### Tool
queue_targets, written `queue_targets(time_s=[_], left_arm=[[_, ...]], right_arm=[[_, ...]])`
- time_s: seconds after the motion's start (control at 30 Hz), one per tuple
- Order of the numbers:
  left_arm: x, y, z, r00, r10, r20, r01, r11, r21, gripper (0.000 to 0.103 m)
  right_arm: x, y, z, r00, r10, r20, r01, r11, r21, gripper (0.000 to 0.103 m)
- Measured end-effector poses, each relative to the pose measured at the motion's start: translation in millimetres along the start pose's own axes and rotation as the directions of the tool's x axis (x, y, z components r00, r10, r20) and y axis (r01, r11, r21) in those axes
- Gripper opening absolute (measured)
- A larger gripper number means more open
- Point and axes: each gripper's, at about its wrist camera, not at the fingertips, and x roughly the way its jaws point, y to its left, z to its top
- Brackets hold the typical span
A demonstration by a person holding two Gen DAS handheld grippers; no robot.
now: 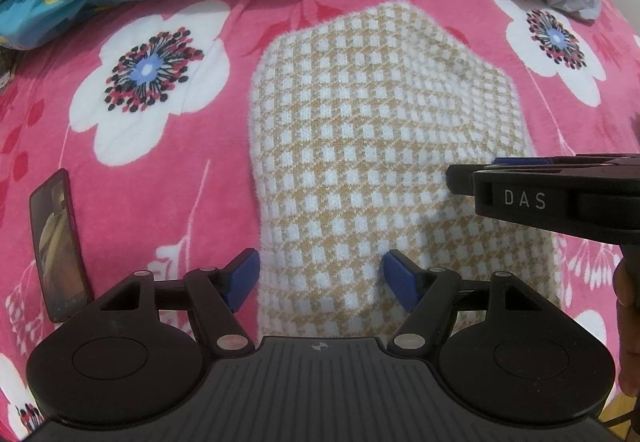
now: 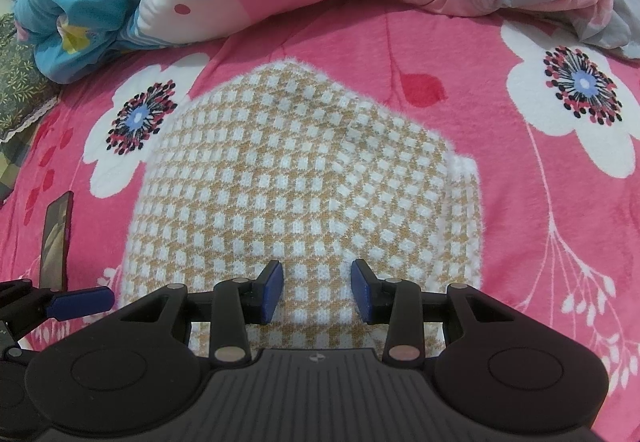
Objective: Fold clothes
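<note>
Checked sweater part-folded on the bed, both claws hovering over its near end

The sweater [image 2: 296, 178] lies on the pink flowered blanket [image 2: 520, 242], already narrowed to a long panel that runs away from both claws, with a strip doubled in along its right edge; judging by that, the side folds look done and the end-to-end fold is left. The left claw [image 1: 320, 278] stands with its jaws wide apart over the near left corner, gripping nothing. The right claw [image 2: 317, 292] has its jaws partly apart above the near middle, the knit below them but not pinched. A phone [image 1: 58, 246] lies left of the left claw. No containers are in view.
</note>
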Motion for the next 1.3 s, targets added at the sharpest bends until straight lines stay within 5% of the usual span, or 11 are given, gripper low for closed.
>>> queue_targets(time_s=[0.43, 0.57, 0.7, 0.77, 0.83, 0.9, 1.0, 1.1, 1.2, 1.3], left_arm=[[2.4, 3.2, -1.6, 1.000, -0.022, 0.015, 0.022, 1.000, -0.021, 0.077], [-0.4, 19.5, -11.5, 0.989, -0.128, 0.078, 0.130, 0.991, -0.022, 0.085], [-7.7, 53.2, -19.5, 0.950, -0.266, 0.166, 0.277, 0.959, -0.049, 0.098], [-1.6, 72.8, -18.5, 0.928, -0.333, 0.165, 0.349, 0.934, -0.079, 0.098], [9.8, 89.7, -16.8, 0.908, -0.388, 0.157, 0.407, 0.906, -0.116, 0.099], [25.4, 101.3, -13.8, 0.896, -0.419, 0.146, 0.440, 0.882, -0.167, 0.099], [43.3, 107.9, -5.6, 0.901, -0.412, 0.139, 0.433, 0.874, -0.220, 0.099], [55.5, 109.1, 0.9, 0.859, -0.494, 0.138, 0.513, 0.829, -0.222, 0.098], [70.9, 106.2, 5.4, 0.810, -0.577, 0.105, 0.585, 0.782, -0.216, 0.098], [86.9, 100.8, 12.7, 0.793, -0.604, 0.079, 0.606, 0.768, -0.204, 0.099]], right_arm=[[1.4, 0.6, -1.1, 1.000, 0.014, 0.000, -0.014, 1.000, -0.014, 0.046], [-3.6, -6.9, 0.6, 0.998, 0.067, 0.001, -0.067, 0.998, 0.001, 0.052], [-19.1, -38.9, 0.7, 0.983, 0.176, 0.041, -0.180, 0.977, 0.111, 0.062], [-25.7, -72.8, -8.8, 0.974, 0.215, 0.072, -0.226, 0.949, 0.222, 0.077], [-25.7, -109.2, -21.9, 0.966, 0.242, 0.091, -0.259, 0.898, 0.356, 0.080], [-17.0, -146.9, -38.3, 0.948, 0.292, 0.122, -0.314, 0.813, 0.491, 0.083], [3.6, -191.1, -57.5, 0.910, 0.376, 0.175, -0.398, 0.674, 0.623, 0.084], [33.8, -210.3, -65.4, 0.862, 0.464, 0.206, -0.467, 0.566, 0.679, 0.084], [57.5, -209.9, -57.6, 0.832, 0.509, 0.220, -0.509, 0.546, 0.665, 0.086], [72.3, -201.3, -36.9, 0.786, 0.570, 0.239, -0.575, 0.534, 0.620, 0.088]])
